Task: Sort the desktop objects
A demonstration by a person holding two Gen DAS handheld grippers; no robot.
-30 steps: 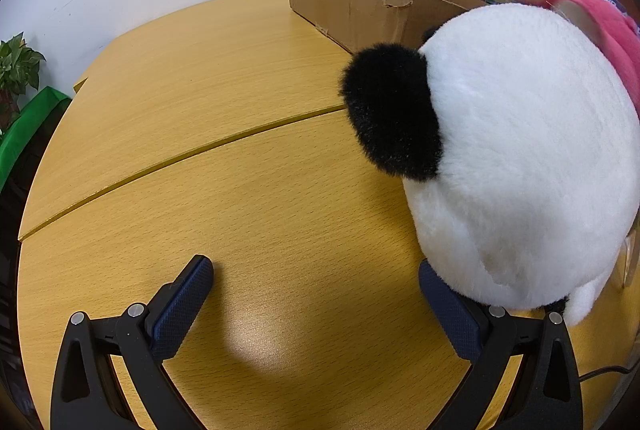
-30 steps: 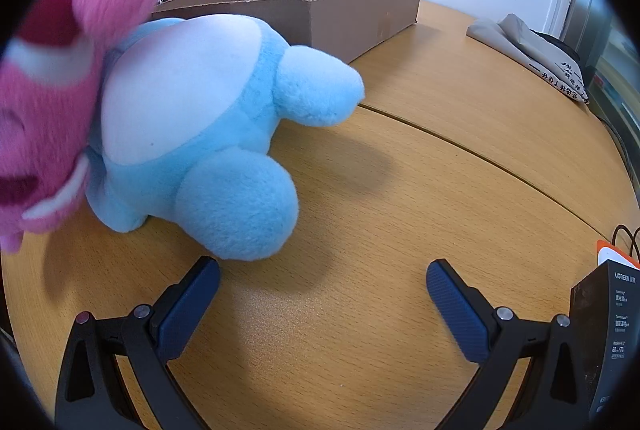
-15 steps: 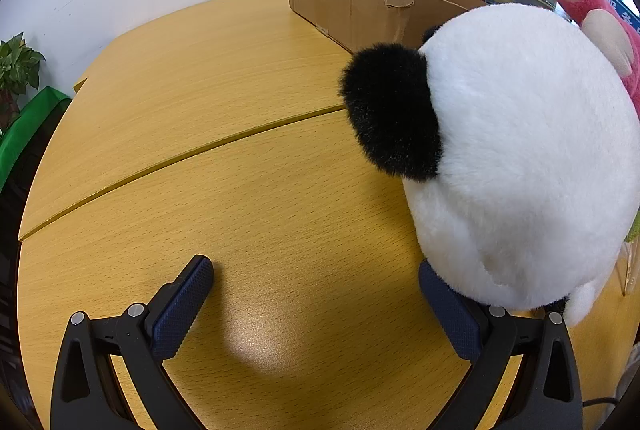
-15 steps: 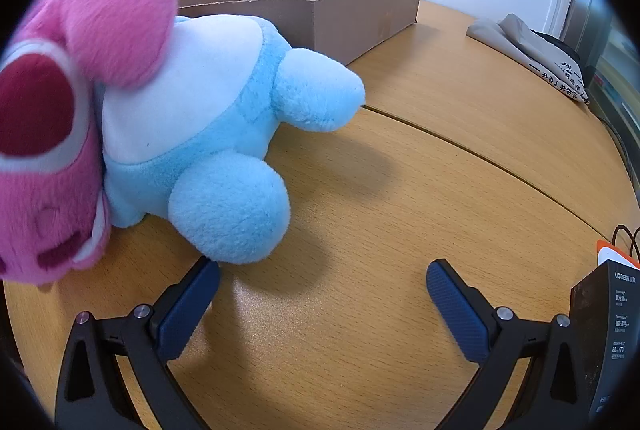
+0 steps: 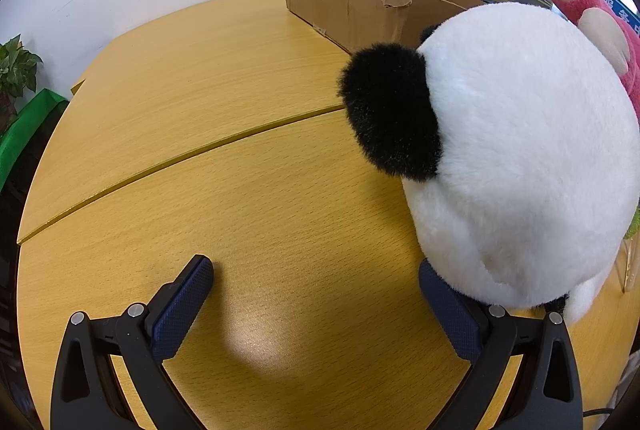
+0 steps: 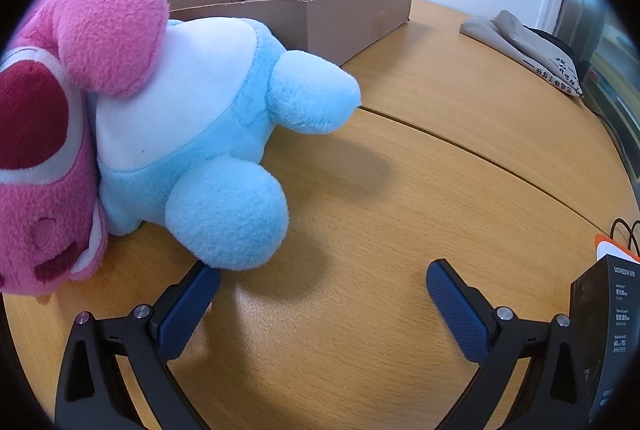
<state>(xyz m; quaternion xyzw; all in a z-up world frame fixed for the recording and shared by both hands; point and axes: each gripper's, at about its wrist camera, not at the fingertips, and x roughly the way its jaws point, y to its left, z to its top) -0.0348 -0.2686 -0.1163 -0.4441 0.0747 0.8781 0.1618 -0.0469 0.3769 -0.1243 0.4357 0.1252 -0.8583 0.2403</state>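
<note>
Since the earlier frame the pink toy [image 6: 44, 149] settles against the blue toy [image 6: 192, 133]; with both grippers [image 5: 316, 294] [image 6: 322, 294] spread and empty, we centre the right on the blue leg beside the box [image 6: 320, 9].

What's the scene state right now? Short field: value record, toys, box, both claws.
surface: wooden desk
left claw: open, holding nothing, panda plush against its right finger
right claw: open, holding nothing
blue plush: lying on desk, foot at right claw's left fingertip
pink plush: leaning on blue plush
cardboard box: open, behind toys
black carton: at right edge
</note>
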